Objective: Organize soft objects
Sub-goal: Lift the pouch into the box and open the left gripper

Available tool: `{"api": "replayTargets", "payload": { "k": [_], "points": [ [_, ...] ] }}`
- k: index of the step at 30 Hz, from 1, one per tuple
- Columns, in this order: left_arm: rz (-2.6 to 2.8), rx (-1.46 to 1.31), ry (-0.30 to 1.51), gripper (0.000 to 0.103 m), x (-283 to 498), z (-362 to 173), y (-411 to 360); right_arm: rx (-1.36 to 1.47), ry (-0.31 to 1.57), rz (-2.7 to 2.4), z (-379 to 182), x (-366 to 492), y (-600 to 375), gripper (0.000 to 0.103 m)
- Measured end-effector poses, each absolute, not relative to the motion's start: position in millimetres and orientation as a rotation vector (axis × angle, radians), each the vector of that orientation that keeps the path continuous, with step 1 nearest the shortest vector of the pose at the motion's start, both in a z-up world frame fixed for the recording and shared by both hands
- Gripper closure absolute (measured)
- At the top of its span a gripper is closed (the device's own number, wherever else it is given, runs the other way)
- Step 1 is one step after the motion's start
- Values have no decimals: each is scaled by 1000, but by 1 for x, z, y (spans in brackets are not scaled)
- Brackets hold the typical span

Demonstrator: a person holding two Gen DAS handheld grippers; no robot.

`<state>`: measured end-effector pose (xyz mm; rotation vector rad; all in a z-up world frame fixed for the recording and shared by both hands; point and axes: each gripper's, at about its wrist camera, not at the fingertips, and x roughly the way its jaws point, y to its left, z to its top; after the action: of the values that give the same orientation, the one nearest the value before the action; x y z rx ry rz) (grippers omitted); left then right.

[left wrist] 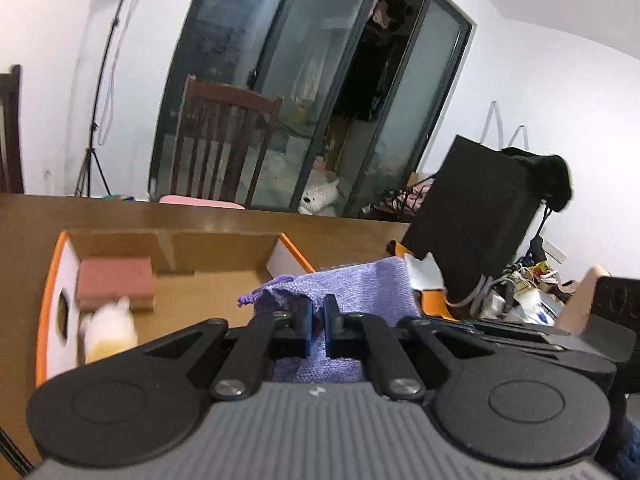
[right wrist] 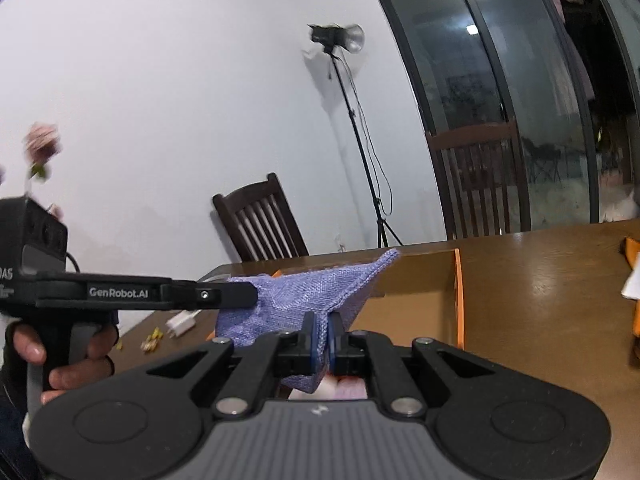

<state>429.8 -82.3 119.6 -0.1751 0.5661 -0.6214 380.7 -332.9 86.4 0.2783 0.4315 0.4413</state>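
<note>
A purple knitted drawstring pouch (left wrist: pixel 352 284) hangs in the air above the table, held by both grippers. My left gripper (left wrist: pixel 319 328) is shut on one edge of it, near the drawstring. My right gripper (right wrist: pixel 324 344) is shut on another edge of the same pouch (right wrist: pixel 304 300); the left gripper (right wrist: pixel 240 294) reaches in from the left in the right wrist view, held by a hand (right wrist: pixel 60 356). Below, an open cardboard box (left wrist: pixel 224 248) with orange flaps holds a pink sponge block (left wrist: pixel 116 280) and a white plush toy (left wrist: pixel 110 332).
The brown wooden table (right wrist: pixel 540 292) carries a black bag (left wrist: pixel 476 208) and cluttered cables at the right, small items at the left (right wrist: pixel 180 322). Wooden chairs (right wrist: pixel 260 216), a light stand (right wrist: pixel 360 128) and glass sliding doors (left wrist: pixel 280 80) stand behind the table.
</note>
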Motion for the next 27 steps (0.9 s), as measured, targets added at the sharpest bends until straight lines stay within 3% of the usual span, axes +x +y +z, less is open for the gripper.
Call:
{"api": "replayTargets", "payload": {
  "k": [6,14,17,22,27],
  "points": [
    [-566,-204,696,97,547,92,-97,295,560,386,69,502,-332,98],
    [-500,-179,831,95,633,41,-117,158,679,263,37,593,-314,97],
    [-482,-170,872,92,650,29,-119,107,688,211,29,605,-307,89],
    [-492,-157,874,62,646,32,-110,105,668,185,28,604,-308,70],
    [-472,-101,840,56,619,53,-99,124,624,174,50,588,-318,64]
  ]
}}
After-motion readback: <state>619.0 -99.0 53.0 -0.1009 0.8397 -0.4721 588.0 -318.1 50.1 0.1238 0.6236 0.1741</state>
